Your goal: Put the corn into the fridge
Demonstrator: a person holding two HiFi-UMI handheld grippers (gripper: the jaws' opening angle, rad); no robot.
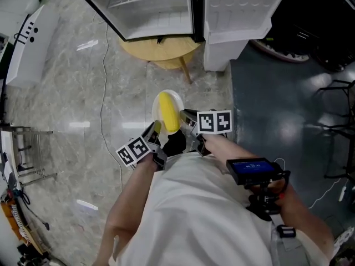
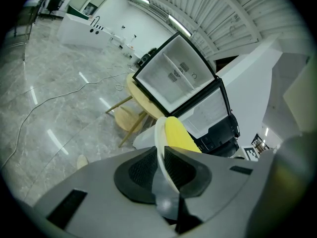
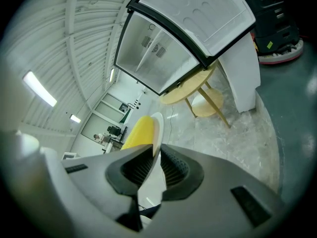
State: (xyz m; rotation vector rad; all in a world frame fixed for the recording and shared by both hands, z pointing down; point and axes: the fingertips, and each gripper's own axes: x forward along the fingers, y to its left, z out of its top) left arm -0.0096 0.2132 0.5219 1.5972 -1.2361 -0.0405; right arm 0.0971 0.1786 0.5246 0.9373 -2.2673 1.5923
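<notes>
Marble floor (image 1: pixel 66 93) stretches out below the open fridge (image 1: pixel 155 10). In front of the fridge, the left hand-held gripper (image 1: pixel 156 127) and the right hand-held gripper (image 1: pixel 186 117) each clamp a rim of a white plate (image 1: pixel 177 100), jaws narrowly apart. The yellow corn (image 1: pixel 168 112) lies on the plate.

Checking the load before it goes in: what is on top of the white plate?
One yellow corn cob lies on the plate, whose rim the left gripper and right gripper clamp. The cob hides most of the plate's face.
</notes>
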